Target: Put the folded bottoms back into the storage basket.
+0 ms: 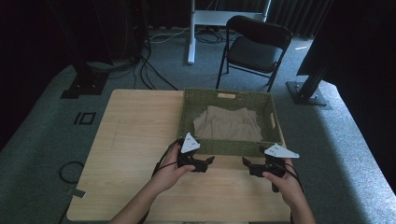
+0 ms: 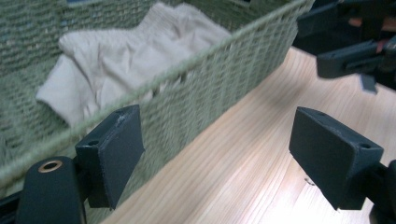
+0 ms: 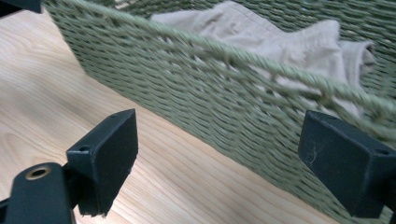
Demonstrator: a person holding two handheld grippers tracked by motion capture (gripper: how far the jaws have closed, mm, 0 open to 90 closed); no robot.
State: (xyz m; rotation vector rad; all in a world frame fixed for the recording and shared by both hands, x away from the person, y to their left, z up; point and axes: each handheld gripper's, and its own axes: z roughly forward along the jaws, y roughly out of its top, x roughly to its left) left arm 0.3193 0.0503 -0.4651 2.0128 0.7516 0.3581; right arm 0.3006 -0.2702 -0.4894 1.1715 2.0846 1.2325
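Observation:
A green woven basket (image 1: 229, 147) stands at the back right of the wooden table (image 1: 135, 135), with a crumpled beige cloth (image 1: 229, 123) lying inside it. My left gripper (image 1: 209, 161) hovers low over the table just in front of the basket's near wall, jaws open and empty. My right gripper (image 1: 246, 163) faces it from the right, also open and empty. In the left gripper view the basket wall (image 2: 219, 79) and the cloth (image 2: 126, 60) lie ahead, with the right gripper (image 2: 348, 58) at the upper right. The right gripper view looks at the basket wall (image 3: 210, 93) with the cloth (image 3: 289, 37) behind it.
A black folding chair (image 1: 256, 46) and a white desk leg (image 1: 191, 32) stand on the grey carpet beyond the table. Black stand bases (image 1: 84, 84) and cables lie at the left and right. The left half of the table is bare wood.

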